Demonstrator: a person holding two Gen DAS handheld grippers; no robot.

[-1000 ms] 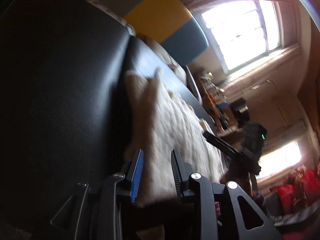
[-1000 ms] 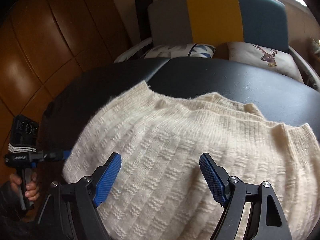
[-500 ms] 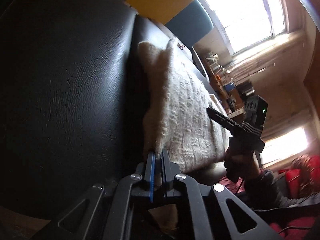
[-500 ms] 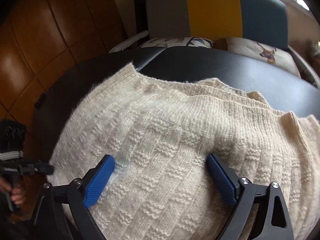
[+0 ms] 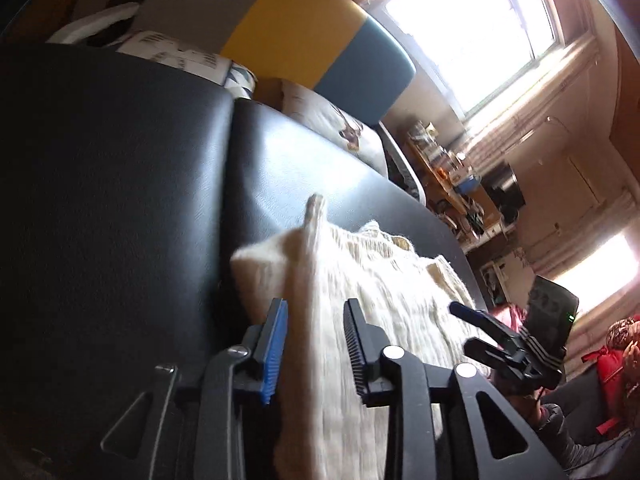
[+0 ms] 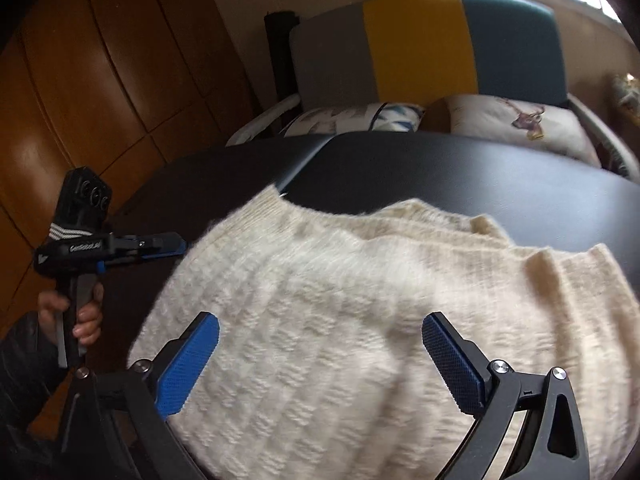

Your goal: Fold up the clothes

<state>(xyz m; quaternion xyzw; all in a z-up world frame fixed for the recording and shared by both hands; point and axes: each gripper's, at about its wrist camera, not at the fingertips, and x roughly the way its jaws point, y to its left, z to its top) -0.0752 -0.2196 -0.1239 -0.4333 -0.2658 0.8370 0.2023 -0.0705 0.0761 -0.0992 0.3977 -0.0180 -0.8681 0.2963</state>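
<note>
sweater (image 6: 360, 320) blurred; both grippers' jaws apart.

A lived-in home, likely a sitting room. Seen beyond the far edge of a black padded surface (image 6: 460, 168): a grey, yellow and teal chair back (image 6: 424, 44), a deer-print cushion (image 6: 516, 124), a patterned pillow (image 6: 356, 118). Wood-panelled wall (image 6: 92, 92) at left, bright windows (image 5: 472, 28), cluttered shelf (image 5: 448, 168) to the right.
</note>
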